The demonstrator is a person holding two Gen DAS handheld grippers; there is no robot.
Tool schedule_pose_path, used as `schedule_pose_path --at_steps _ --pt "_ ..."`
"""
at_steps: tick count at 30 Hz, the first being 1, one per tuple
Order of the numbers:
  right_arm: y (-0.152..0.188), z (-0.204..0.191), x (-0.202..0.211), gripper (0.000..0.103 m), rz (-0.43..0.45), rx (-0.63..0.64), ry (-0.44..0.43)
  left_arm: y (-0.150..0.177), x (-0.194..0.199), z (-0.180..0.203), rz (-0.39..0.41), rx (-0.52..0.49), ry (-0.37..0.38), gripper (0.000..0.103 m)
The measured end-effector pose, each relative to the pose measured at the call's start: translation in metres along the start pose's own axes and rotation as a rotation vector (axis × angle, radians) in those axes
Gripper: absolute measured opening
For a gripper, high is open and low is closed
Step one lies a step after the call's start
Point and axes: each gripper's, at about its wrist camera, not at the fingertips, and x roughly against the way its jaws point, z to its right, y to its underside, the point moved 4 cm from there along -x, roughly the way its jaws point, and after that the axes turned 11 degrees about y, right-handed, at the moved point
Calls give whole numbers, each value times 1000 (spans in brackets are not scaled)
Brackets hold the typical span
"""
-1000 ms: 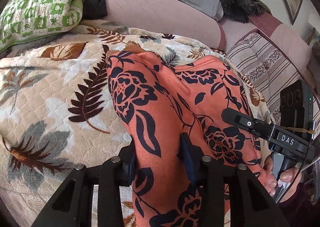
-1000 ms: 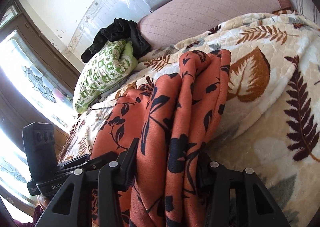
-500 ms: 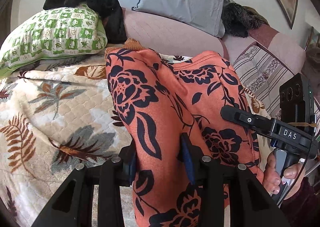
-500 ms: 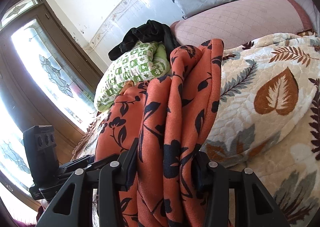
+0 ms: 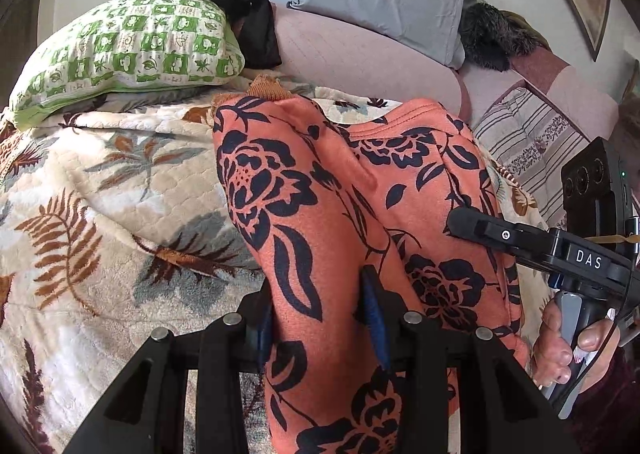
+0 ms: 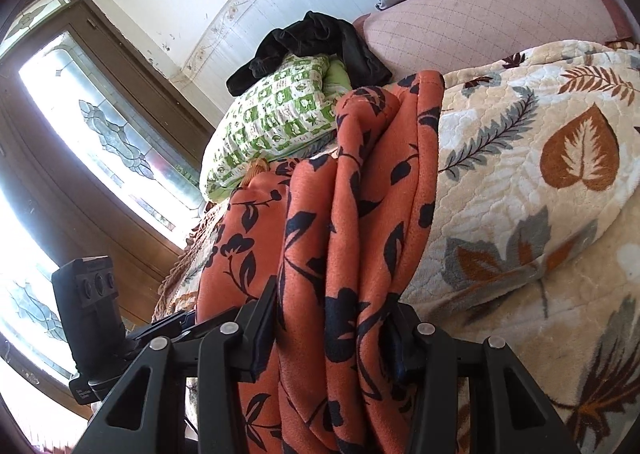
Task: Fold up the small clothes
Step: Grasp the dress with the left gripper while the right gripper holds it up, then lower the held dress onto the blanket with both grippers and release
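Pinching a fold of the orange flowered garment (image 5: 320,213), the left claw (image 5: 320,318) holds it up above the leaf-print blanket (image 5: 100,193), with the right claw's handle alongside. From the other side, the right claw (image 6: 332,330) is clamped on a thick bunch of the same cloth. Both corners should stay level, I'd say, and be lowered together so the fold lands flat.

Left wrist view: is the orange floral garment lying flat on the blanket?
No, the orange floral garment hangs bunched between the left gripper jaws, above the leaf-print blanket.
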Motion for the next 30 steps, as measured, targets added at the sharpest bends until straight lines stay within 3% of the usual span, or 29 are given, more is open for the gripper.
schedule_pose_path --at_steps 8,14,20,23,28,30 --pt "15 10 7 47 -31 12 37 15 -12 9 -59 5 11 41" --pt "17 33 -1 46 -48 -14 96 20 -33 7 -94 -3 -46 42" --pt "16 60 -28 49 -127 -42 254 23 -45 -10 -128 62 -66 52" --pt "13 72 -29 53 -161 -92 275 22 -42 -9 -121 45 -81 53" --pt "-4 62 6 60 11 -36 343 12 -30 1 -58 -33 -150 53" --pt "-9 48 20 62 109 7 310 10 -28 5 -44 -58 -170 54"
